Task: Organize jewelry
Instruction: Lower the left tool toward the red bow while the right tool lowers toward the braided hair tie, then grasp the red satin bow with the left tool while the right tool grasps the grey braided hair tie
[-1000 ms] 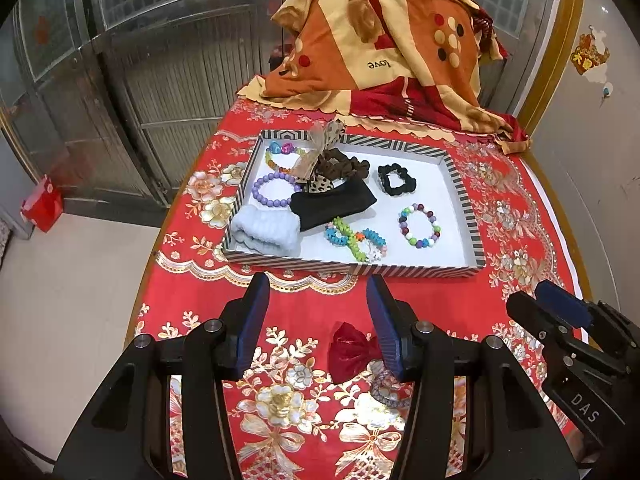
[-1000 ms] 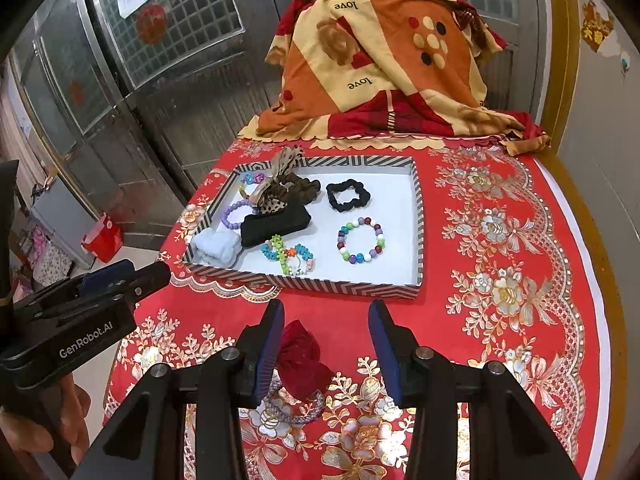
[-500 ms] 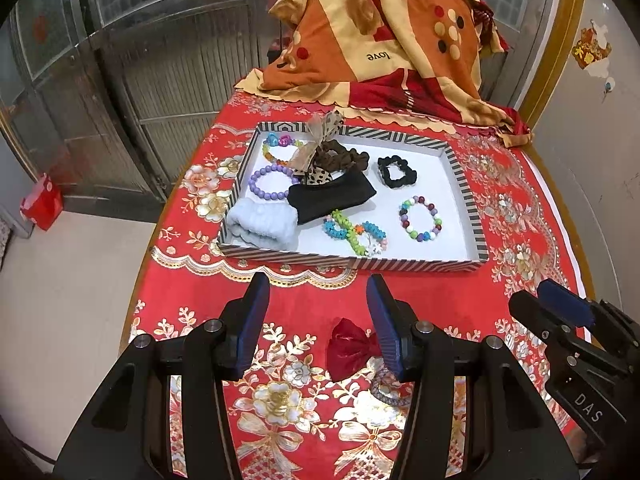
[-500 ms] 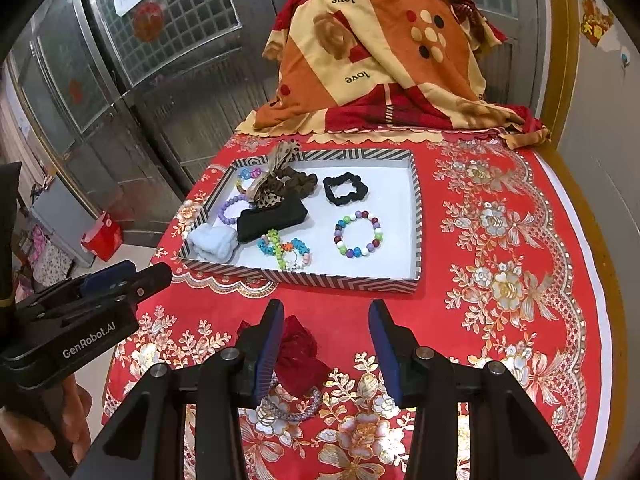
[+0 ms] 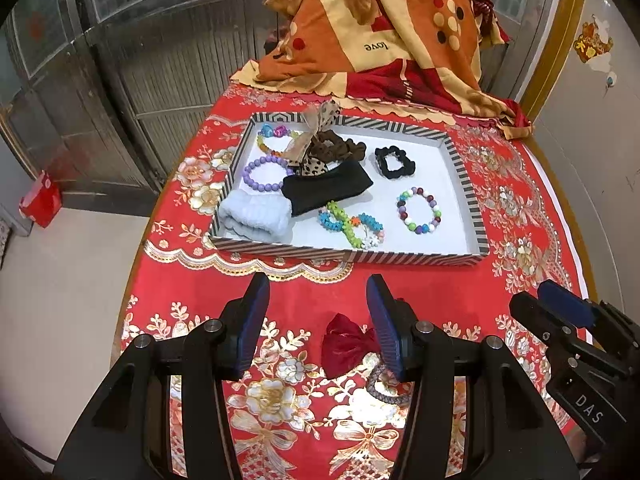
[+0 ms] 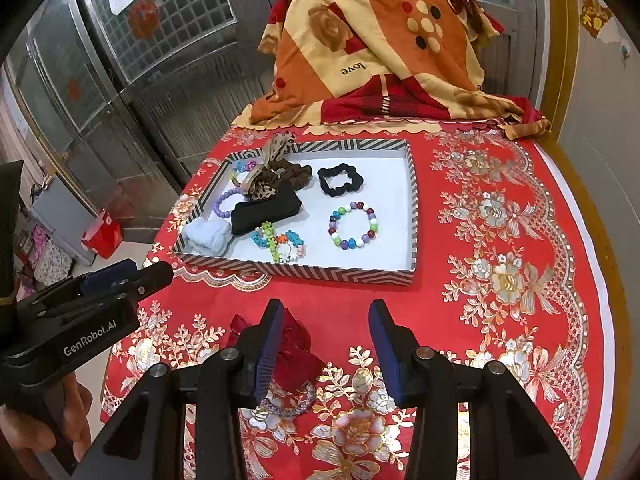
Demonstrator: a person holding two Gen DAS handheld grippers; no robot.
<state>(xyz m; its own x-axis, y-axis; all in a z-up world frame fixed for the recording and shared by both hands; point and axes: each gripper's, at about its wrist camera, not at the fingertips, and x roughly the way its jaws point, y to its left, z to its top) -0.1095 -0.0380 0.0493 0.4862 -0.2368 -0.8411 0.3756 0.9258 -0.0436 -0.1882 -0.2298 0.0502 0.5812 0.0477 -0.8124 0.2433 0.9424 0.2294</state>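
A striped-rim white tray [image 5: 464,176] [image 6: 412,208] on the red tablecloth holds bead bracelets, scrunchies, a black headband [image 5: 326,192] and a pale blue band [image 5: 256,216]. A dark red velvet bow [image 5: 346,346] [image 6: 294,354] with a braided hair tie [image 5: 380,390] [image 6: 288,404] lies on the cloth in front of the tray. My left gripper [image 5: 318,320] is open, hovering above and left of the bow. My right gripper [image 6: 326,344] is open, with its left finger over the bow.
A folded orange and red blanket [image 5: 384,36] is piled at the table's far end. Metal doors stand to the left. A red box [image 5: 42,200] sits on the floor. The table's left edge [image 5: 132,280] drops to the floor. A wall is on the right.
Both grippers have drawn back and risen slightly; the tray and bow sit a little farther off in view. Both stay open. Nothing on the table has moved.
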